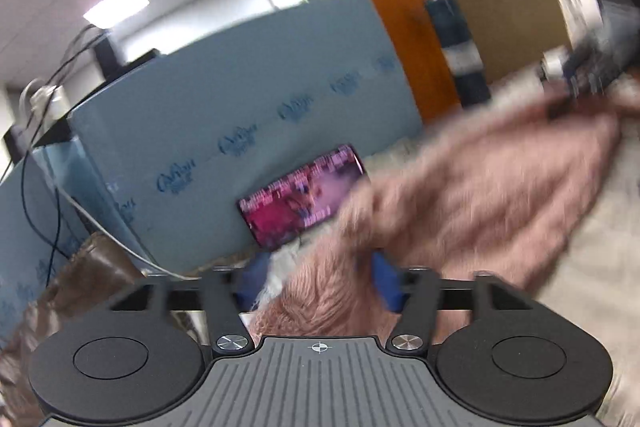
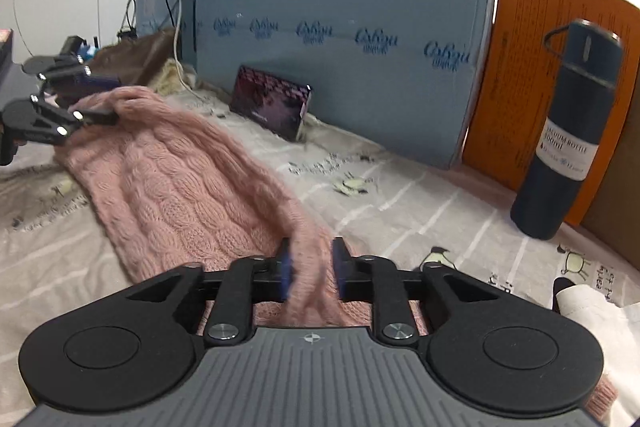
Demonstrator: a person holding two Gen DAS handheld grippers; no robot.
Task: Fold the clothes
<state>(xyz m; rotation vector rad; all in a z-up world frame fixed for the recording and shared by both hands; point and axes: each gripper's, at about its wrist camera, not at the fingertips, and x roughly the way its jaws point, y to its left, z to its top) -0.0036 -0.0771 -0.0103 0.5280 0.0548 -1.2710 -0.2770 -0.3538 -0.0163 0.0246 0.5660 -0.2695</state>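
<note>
i am holding the pink knit sweater [image 2: 188, 183] stretched between both tools so it is hanging as a band just above the cloth-covered surface [image 2: 420, 195], ready, i judge, for a fold. my right gripper [image 2: 311, 269] is pinching one end between its blue fingers [image 2: 285, 267]; my left gripper [image 2: 102, 99] is clamping the far edge.

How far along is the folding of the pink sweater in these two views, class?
Done: no finished fold shows. In hand: the left gripper and right gripper each pinch an end of the pink sweater, which stretches between them above the printed cloth. Left: bringing the ends together and laying it flat.
</note>
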